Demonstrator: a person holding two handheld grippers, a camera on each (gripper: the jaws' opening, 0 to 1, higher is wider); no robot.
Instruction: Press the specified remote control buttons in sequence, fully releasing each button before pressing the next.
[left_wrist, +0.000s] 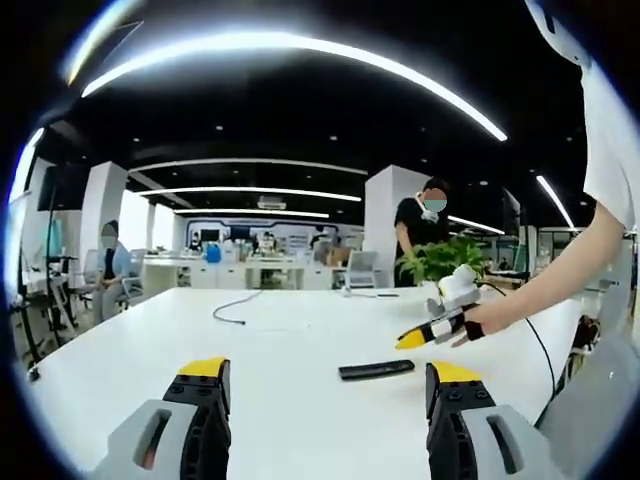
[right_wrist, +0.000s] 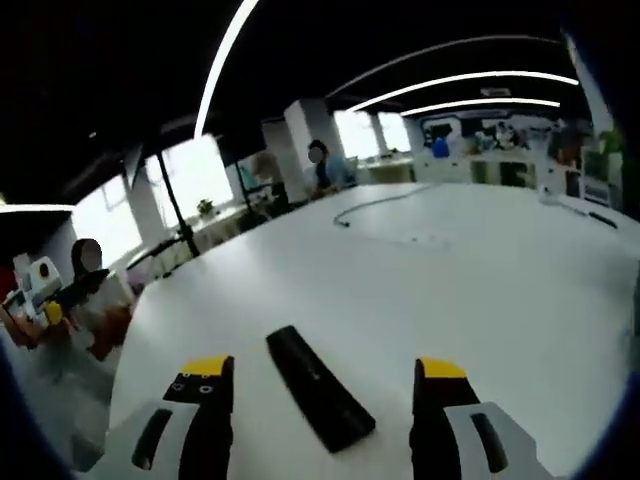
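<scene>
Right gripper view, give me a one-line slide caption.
Open right claw hovers over the black remote control lying on the white table.

Bright ceiling light strips (left_wrist: 300, 60), glare on white table (right_wrist: 470, 290), fisheye-bent, slightly blurred edges.

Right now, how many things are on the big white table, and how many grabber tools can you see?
Remote control: 1, black, lying flat on the white table.
Loose cable: 1, on the table farther back.
Grippers: 2, the left gripper and the right gripper, both with jaws apart.
Total: 4 things.
</scene>
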